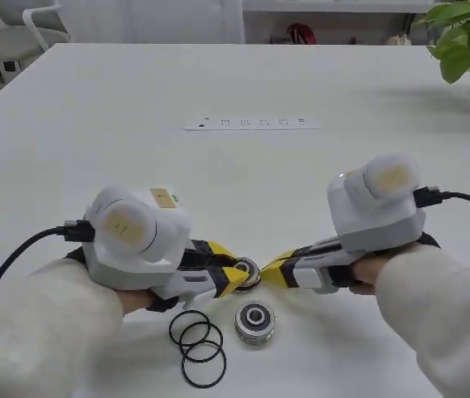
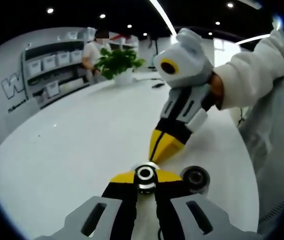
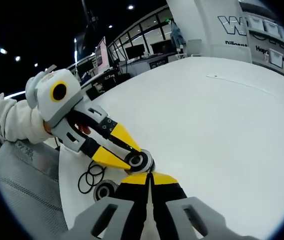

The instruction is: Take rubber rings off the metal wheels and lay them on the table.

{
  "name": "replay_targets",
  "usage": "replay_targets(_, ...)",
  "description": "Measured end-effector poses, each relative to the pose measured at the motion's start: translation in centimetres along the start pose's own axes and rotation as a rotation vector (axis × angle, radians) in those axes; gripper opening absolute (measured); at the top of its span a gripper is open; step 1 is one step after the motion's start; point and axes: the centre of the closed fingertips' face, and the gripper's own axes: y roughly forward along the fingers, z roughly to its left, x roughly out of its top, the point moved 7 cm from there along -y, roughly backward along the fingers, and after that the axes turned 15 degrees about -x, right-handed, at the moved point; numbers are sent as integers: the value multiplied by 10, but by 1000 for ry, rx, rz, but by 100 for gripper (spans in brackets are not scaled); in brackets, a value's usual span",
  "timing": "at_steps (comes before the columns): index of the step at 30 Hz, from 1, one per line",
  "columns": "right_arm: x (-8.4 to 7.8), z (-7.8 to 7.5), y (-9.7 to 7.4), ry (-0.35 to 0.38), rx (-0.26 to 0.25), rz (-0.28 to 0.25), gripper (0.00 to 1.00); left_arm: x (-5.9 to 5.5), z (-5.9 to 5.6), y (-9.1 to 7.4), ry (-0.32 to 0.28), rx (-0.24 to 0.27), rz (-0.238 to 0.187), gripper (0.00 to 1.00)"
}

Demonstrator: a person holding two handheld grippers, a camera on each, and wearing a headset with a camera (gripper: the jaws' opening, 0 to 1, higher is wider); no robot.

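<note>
My left gripper (image 1: 236,277) (image 2: 146,178) is shut on a small metal wheel (image 1: 248,271) (image 2: 146,173) (image 3: 138,161), held just above the table. My right gripper (image 1: 268,272) (image 3: 151,176) faces it from the right with its yellow jaws shut, tips right at the wheel's rim; I cannot tell whether they pinch a rubber ring. In the left gripper view the right gripper (image 2: 155,154) comes down onto the wheel from above. A second metal wheel (image 1: 255,322) (image 2: 196,177) (image 3: 104,190) lies flat on the table. Three black rubber rings (image 1: 198,348) (image 3: 88,178) lie overlapping beside it.
The white table (image 1: 243,182) stretches far ahead. A flat white strip (image 1: 251,123) lies mid-table. A potted plant (image 1: 467,41) (image 2: 117,64) stands at the far right corner. Chairs (image 1: 19,33) stand at the far left. A person (image 2: 92,50) stands by shelves.
</note>
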Motion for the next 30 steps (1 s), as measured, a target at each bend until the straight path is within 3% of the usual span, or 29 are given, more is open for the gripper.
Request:
replay_targets(4,3,1,-2,66,18,-17,0,0,0,0,-2,1,0,14)
replay_targets(12,5,6,-4,106,33,-11,0,0,-1,0,0,4,1,14)
replay_targets(30,10,10,-4,50,20,-3,0,0,-1,0,8,11,5,14)
